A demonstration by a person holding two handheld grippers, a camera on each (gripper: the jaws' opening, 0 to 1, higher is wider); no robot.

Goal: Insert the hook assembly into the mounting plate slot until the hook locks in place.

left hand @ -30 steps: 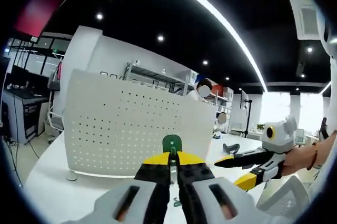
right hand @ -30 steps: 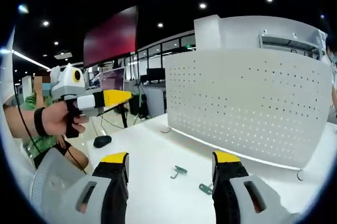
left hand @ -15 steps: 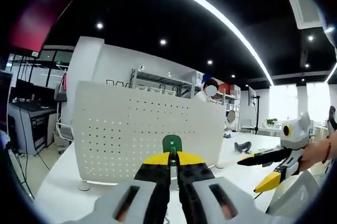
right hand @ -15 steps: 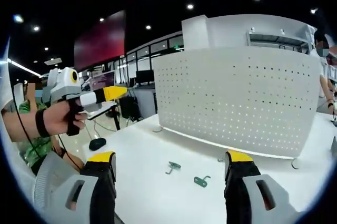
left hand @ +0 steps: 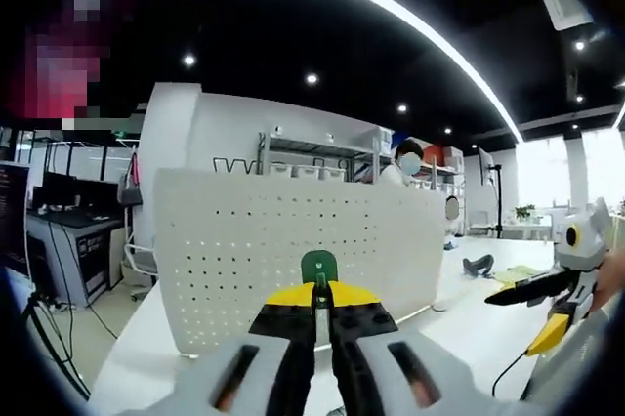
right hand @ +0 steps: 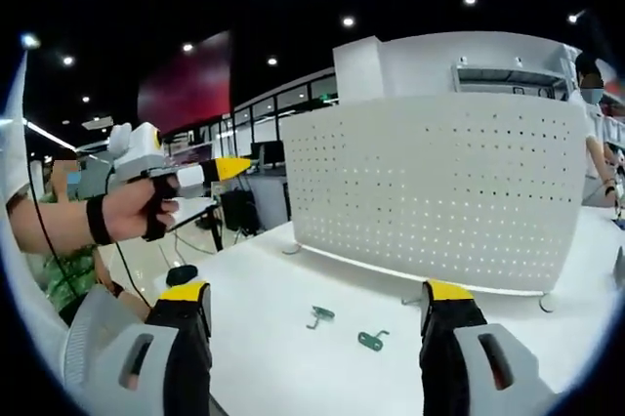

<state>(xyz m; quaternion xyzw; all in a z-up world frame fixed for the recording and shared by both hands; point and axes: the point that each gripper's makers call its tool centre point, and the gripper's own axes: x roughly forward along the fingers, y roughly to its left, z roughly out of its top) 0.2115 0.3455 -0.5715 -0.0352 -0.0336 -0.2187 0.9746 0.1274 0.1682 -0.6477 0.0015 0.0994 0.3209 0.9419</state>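
Note:
My left gripper (left hand: 319, 295) is shut on a small green hook (left hand: 318, 265), whose rounded end sticks up above the yellow jaw tips. Behind it stands the white perforated mounting plate (left hand: 293, 240), upright on the white table. In the right gripper view the same plate (right hand: 439, 191) stands at the back, and two more green hooks (right hand: 319, 315) (right hand: 371, 340) lie on the table in front of it. My right gripper (right hand: 315, 294) is open above the table with nothing between its jaws. A hand holds the left gripper (right hand: 234, 170) in the air left of the plate. The right gripper (left hand: 510, 323) appears at the right edge.
The white table (right hand: 264, 279) runs from the plate toward me. A dark computer mouse (right hand: 181, 274) lies near its left edge. Behind the plate stand shelving racks (left hand: 312, 157) and a person (left hand: 405, 164). Desks with monitors (left hand: 59, 221) are at the far left.
The right jaws have spread wider apart. The left gripper, still holding the hook, has shifted so the plate sits more centrally ahead of it. In the right gripper view it has moved closer to the plate.

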